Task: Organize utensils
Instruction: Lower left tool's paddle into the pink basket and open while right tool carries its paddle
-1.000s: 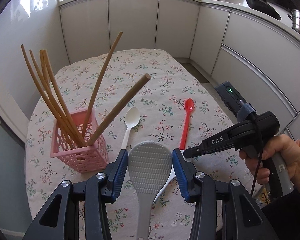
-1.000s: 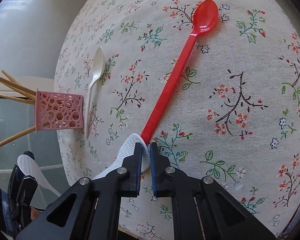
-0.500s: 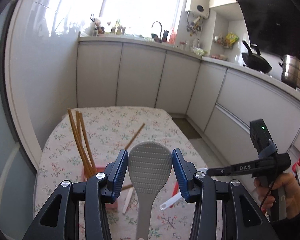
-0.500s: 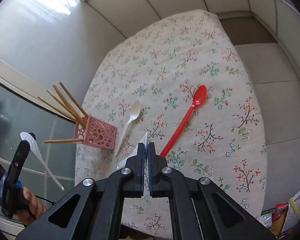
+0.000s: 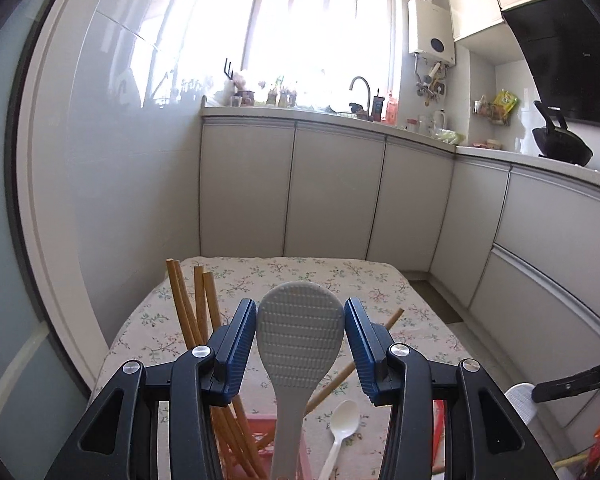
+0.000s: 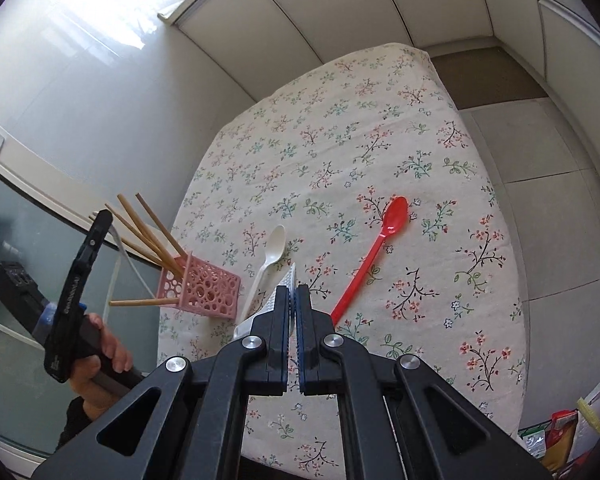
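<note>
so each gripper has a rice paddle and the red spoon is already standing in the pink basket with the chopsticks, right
Not quite. The red spoon lies flat on the tablecloth, apart from the pink basket, as the right wrist view shows. The chopsticks do stand in the basket, and each gripper does hold a rice paddle.

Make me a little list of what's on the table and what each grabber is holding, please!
left gripper: grey rice paddle between its blue pads
right gripper: shut on a white paddle
basket: pink, on the table, wooden chopsticks sticking out
white spoon: lying beside the basket
red spoon: lying farther right, apart
table: flowered cloth
</note>
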Action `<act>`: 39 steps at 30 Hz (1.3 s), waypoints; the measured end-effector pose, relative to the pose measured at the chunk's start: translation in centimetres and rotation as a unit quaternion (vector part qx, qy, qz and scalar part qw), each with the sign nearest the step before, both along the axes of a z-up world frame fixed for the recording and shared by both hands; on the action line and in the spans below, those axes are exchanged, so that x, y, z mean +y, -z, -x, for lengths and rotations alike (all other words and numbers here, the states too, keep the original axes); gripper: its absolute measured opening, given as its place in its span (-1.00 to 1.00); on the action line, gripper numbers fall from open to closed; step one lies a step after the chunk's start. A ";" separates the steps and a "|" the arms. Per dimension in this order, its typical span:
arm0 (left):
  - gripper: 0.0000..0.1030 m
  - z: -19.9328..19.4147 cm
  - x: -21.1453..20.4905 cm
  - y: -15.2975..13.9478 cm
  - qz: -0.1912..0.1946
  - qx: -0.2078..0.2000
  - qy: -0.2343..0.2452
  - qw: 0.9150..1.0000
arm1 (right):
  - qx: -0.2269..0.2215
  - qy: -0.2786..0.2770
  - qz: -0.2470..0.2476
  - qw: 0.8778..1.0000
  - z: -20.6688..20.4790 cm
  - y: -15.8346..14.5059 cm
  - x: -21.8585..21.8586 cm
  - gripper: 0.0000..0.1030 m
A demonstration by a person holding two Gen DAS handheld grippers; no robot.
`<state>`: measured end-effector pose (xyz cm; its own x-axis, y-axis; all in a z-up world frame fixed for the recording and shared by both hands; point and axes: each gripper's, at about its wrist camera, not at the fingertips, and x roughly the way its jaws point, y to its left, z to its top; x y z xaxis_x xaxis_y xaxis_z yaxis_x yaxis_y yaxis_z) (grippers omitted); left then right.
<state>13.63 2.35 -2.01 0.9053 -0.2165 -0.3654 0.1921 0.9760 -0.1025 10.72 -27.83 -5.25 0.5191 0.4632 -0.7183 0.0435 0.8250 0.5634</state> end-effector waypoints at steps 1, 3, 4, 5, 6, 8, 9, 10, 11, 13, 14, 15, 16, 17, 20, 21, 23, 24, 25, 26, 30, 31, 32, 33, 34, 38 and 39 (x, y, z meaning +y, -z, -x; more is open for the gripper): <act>-0.11 -0.4 -0.1 0.3 0.000 0.000 -0.001 1.000 | 0.001 0.000 -0.001 1.000 -0.1 0.0 0.0 -0.95; -0.10 -0.9 -0.3 0.8 -0.006 -0.002 -0.004 1.000 | 0.001 -0.001 -0.001 1.000 -0.1 0.1 0.0 -0.95; -0.10 -1.1 -0.3 1.0 -0.011 -0.003 -0.008 1.000 | 0.002 -0.001 -0.001 1.000 -0.2 0.1 0.1 -0.95; -0.10 -1.4 -0.3 1.3 -0.013 -0.002 -0.010 1.000 | 0.002 -0.002 0.000 1.000 -0.2 0.1 0.1 -0.95; -0.10 -1.5 -0.1 1.6 -0.012 0.000 -0.012 1.000 | 0.002 -0.002 0.000 1.000 -0.2 0.1 0.1 -0.95; -0.10 -1.9 0.3 2.1 -0.006 0.005 -0.018 1.000 | 0.003 -0.002 -0.001 1.000 -0.2 0.1 0.1 -0.95; -0.10 -2.0 0.5 2.4 -0.003 0.010 -0.021 1.000 | 0.004 -0.001 -0.001 1.000 -0.2 0.1 0.1 -0.95; -0.10 -2.2 0.7 2.6 0.002 0.014 -0.023 1.000 | 0.005 0.000 0.000 1.000 -0.3 0.1 0.0 -0.95; -0.10 -2.3 0.9 2.7 0.006 0.018 -0.023 1.000 | 0.005 0.001 0.000 1.000 -0.3 0.2 0.0 -0.95; -0.09 -2.5 1.2 3.0 0.007 0.024 -0.023 0.999 | 0.004 0.002 -0.001 1.000 -0.3 0.1 0.0 -0.95; -0.09 -2.5 1.2 3.1 0.006 0.026 -0.024 0.999 | 0.004 0.002 -0.001 1.000 -0.3 0.1 0.0 -0.95; -0.09 -2.5 1.3 3.2 0.004 0.028 -0.023 0.999 | 0.004 0.003 -0.002 1.000 -0.3 0.1 0.1 -0.95; -0.09 -2.6 1.4 3.2 0.005 0.036 -0.021 0.999 | 0.003 0.003 -0.002 1.000 -0.3 0.0 0.1 -0.95; -0.08 -2.6 1.4 3.3 0.006 0.043 -0.021 0.999 | 0.001 0.003 -0.001 1.000 -0.3 -0.1 0.2 -0.95; 0.03 -2.2 1.8 3.1 0.010 0.062 -0.023 0.998 | -0.009 0.004 0.005 1.000 -0.2 -0.8 0.6 -0.95; 0.07 -2.0 1.9 2.9 0.009 0.067 -0.025 0.997 | -0.014 0.004 0.009 1.000 -0.2 -1.1 0.8 -0.95; 0.11 -1.5 2.1 2.5 0.009 0.077 -0.029 0.997 | -0.026 0.005 0.014 1.000 -0.1 -1.8 1.0 -0.95; 0.15 -1.3 2.3 2.2 0.009 0.083 -0.033 0.996 | -0.032 0.005 0.015 0.999 0.0 -2.1 1.1 -0.95; 0.17 -1.0 2.5 1.9 0.012 0.090 -0.035 0.995 | -0.037 0.005 0.017 0.999 0.0 -2.4 1.2 -0.95; 0.23 -0.8 2.8 1.7 0.013 0.097 -0.038 0.994 | -0.042 0.005 0.019 0.999 0.1 -2.7 1.3 -0.95; 0.41 0.7 3.6 0.7 0.005 0.127 -0.048 0.991 | -0.063 0.001 0.026 0.998 0.3 -4.1 1.8 -0.95; 0.43 1.2 3.8 0.4 0.003 0.135 -0.052 0.990 | -0.070 0.001 0.028 0.997 0.4 -4.5 2.0 -0.95; 0.48 1.6 4.1 0.2 0.001 0.143 -0.057 0.988 | -0.077 0.000 0.029 0.997 0.6 -5.0 2.1 -0.95; 0.54 2.1 4.4 0.1 -0.002 0.155 -0.064 0.986 | -0.085 0.000 0.031 0.996 0.7 -5.5 2.3 -0.95; 0.56 2.5 4.8 0.0 -0.002 0.167 -0.067 0.984 | -0.094 0.001 0.035 0.995 0.9 -6.1 2.4 -0.95; 0.68 4.5 6.4 0.7 -0.007 0.200 -0.089 0.976 | -0.134 0.003 0.045 0.990 1.6 -9.0 3.1 -0.95; 0.69 4.9 6.8 1.2 -0.008 0.203 -0.095 0.975 | -0.145 0.002 0.046 0.988 1.8 -9.8 3.4 -0.95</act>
